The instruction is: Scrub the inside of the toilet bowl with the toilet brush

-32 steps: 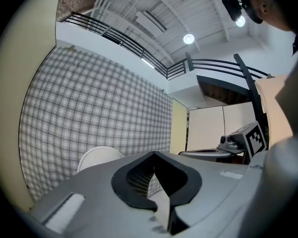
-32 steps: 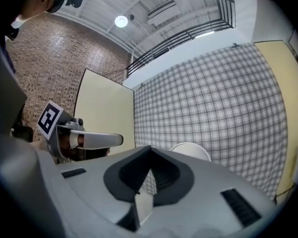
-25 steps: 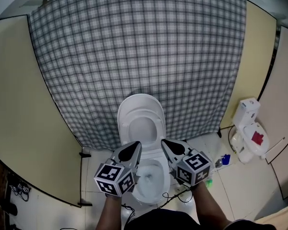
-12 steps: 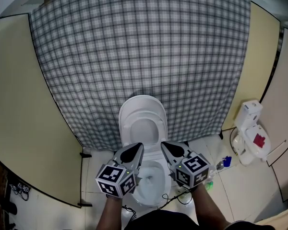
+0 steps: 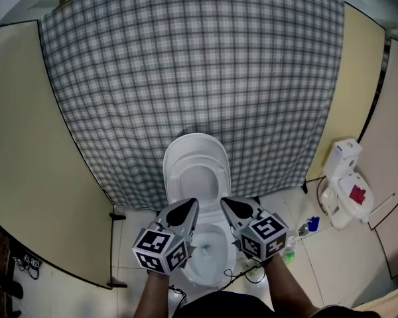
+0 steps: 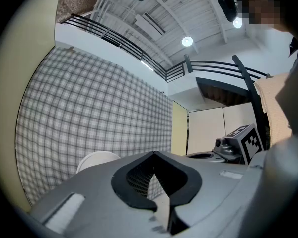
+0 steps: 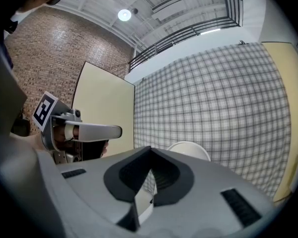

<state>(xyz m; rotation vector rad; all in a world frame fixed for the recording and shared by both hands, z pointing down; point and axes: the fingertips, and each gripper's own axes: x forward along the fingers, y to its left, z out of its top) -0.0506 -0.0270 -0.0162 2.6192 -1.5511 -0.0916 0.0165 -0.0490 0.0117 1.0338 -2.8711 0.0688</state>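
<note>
A white toilet stands against the checked backdrop with its lid [image 5: 196, 167] raised and its open bowl [image 5: 209, 252] just below my hands. My left gripper [image 5: 189, 203] hovers over the bowl's left rim and my right gripper [image 5: 226, 203] over its right rim. Both point level toward the lid. In the left gripper view the left gripper [image 6: 154, 153] has its jaws meeting at the tip, with nothing between them. In the right gripper view the right gripper [image 7: 150, 148] looks just the same. I cannot make out a toilet brush in any view.
A checked cloth [image 5: 192, 65] hangs behind the toilet, between beige panels [image 5: 26, 144]. On the tiled floor at the right sit a small white fixture with a red mark [image 5: 345, 184], a blue item [image 5: 312, 220] and a green item [image 5: 288, 256]. A cable [image 5: 245, 271] lies by the bowl's base.
Both grippers have sunk a little toward the bowl, and the right one has edged slightly left. The jaws look the same in every frame.
</note>
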